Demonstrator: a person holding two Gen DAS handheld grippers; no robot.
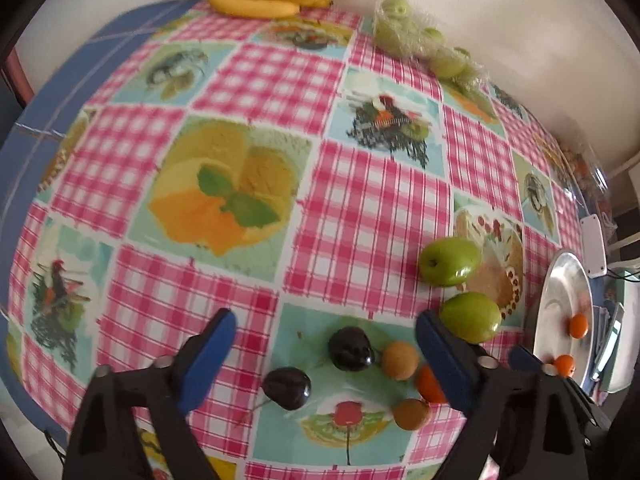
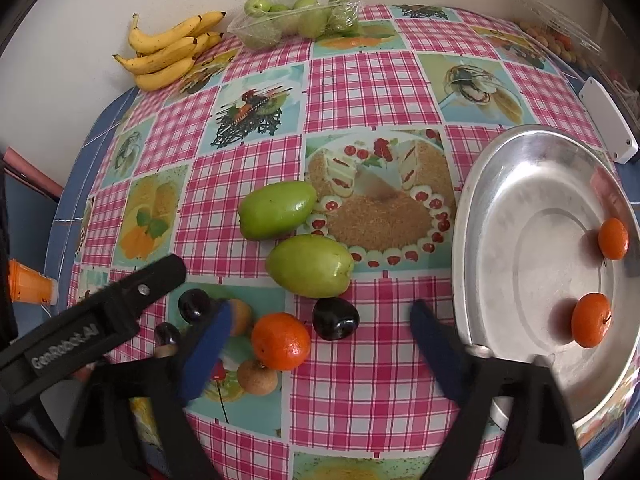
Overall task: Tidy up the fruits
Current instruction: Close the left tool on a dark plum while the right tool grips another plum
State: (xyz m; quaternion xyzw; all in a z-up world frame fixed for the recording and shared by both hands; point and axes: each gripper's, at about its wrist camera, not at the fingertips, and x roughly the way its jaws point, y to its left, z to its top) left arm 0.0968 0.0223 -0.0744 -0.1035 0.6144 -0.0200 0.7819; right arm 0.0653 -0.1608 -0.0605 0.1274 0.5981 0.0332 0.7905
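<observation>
Blue-padded fingers of the left gripper [image 1: 324, 344] stand wide apart over the tablecloth [image 1: 360, 208], pressing on nothing; between them lie two dark plums [image 1: 350, 348], with a third [image 2: 335, 318] seen from the right wrist; two small brown fruits [image 1: 400, 360] lie beside the plums; the right gripper [image 2: 320, 334] is likewise parted and empty, a loose mandarin [image 2: 281, 341] and that third plum lying between its pads untouched; the left gripper's black arm reaches in at the left of the right wrist view; just beyond, two green fruits [image 2: 308, 266] lie side by side, close together, on the printed cake square; to the right sits a metal tray [image 2: 500, 184] holding two mandarins [image 2: 591, 320], well apart from each other; farthest back, against the wall, a bunch of bananas [image 2: 168, 54] and a clear punnet of green fruits [image 2: 296, 16]; another clear punnet [image 2: 556, 36] sits at the far right corner, contents too small to tell.
</observation>
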